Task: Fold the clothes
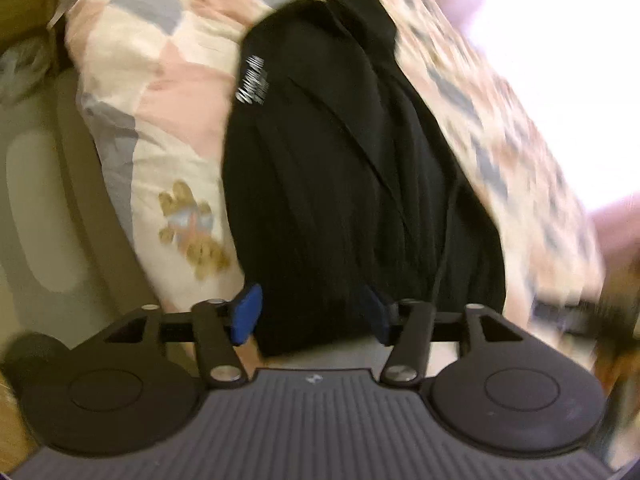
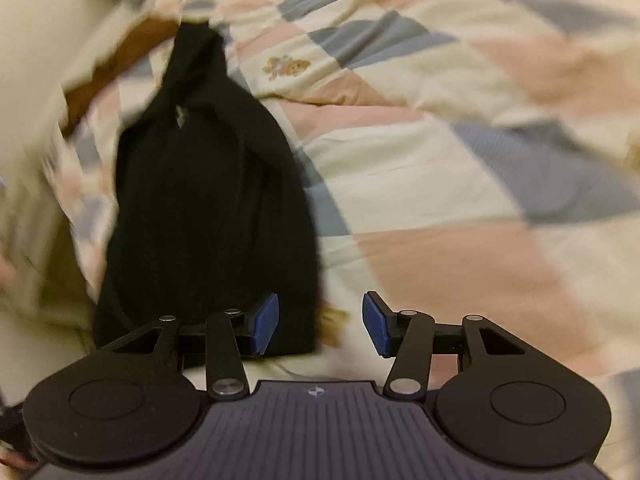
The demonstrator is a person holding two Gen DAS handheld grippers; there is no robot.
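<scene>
1. on the patchwork quilt (image 2: 440, 152) lies the black garment (image 1: 340, 184), folded into a long narrow bundle; its long axis runs away from both of your grippers.
2. your left gripper (image 1: 316, 314) sits over the near end, jaws apart, cloth between the pads but not pinched.
3. your right gripper (image 2: 320, 324) is offset: jaws apart, only the garment's near right corner between them, the bundle mostly to its left.
4. judgement: left hand is better centred; both point steeply down. frames blurred.

A patchwork quilt (image 2: 460, 152) covers the bed beside a beige wall (image 2: 28, 40).
</scene>
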